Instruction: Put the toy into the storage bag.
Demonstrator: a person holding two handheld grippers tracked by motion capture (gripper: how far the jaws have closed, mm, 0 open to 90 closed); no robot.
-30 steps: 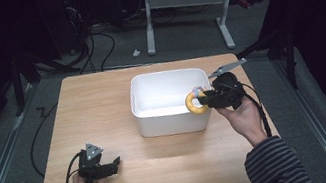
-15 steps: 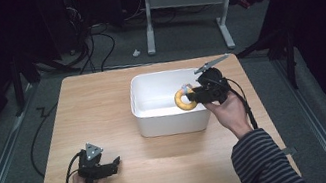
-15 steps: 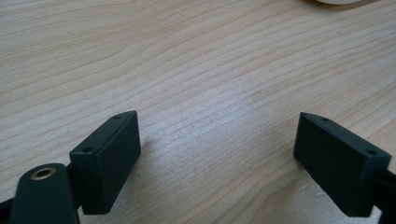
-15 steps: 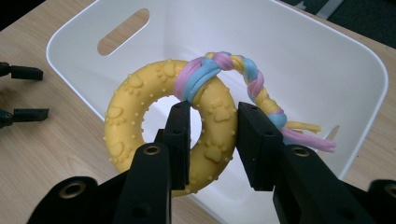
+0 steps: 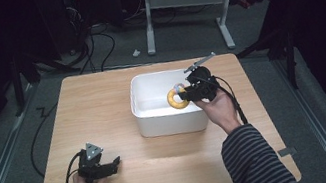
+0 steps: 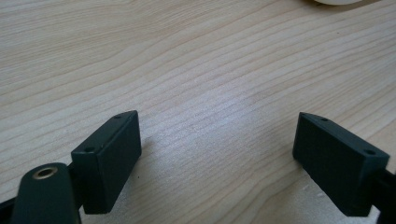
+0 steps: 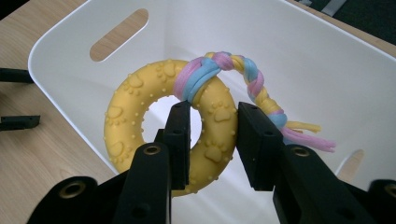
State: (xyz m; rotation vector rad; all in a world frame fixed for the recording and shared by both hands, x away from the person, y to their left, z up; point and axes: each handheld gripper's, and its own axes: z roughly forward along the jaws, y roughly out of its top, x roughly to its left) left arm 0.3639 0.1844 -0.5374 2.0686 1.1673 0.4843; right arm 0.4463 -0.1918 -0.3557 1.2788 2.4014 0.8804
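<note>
A yellow ring toy [image 7: 135,126] with paw prints and a pink, blue and yellow braided rope [image 7: 243,77] tied to it hangs over the inside of the white bin [image 5: 155,118]. My right gripper [image 7: 209,140] is shut on the ring toy's right side, one jaw through its hole. In the high view the ring toy [image 5: 176,100] sits just inside the bin's right wall, held by my right gripper [image 5: 186,93]. My left gripper [image 5: 113,164] rests on the wooden table [image 5: 103,107] at the front left, open; between its fingers [image 6: 109,154] lies bare wood.
The bin has handle slots [image 7: 119,33] in its walls. A desk frame [image 5: 183,17] and cables [image 5: 91,43] lie on the floor beyond the table. The table's far left half [image 5: 91,99] is bare wood.
My right gripper has carried the ring toy leftward from the bin's right rim to over its inside, sinking a little. The left gripper has stayed where it was.
</note>
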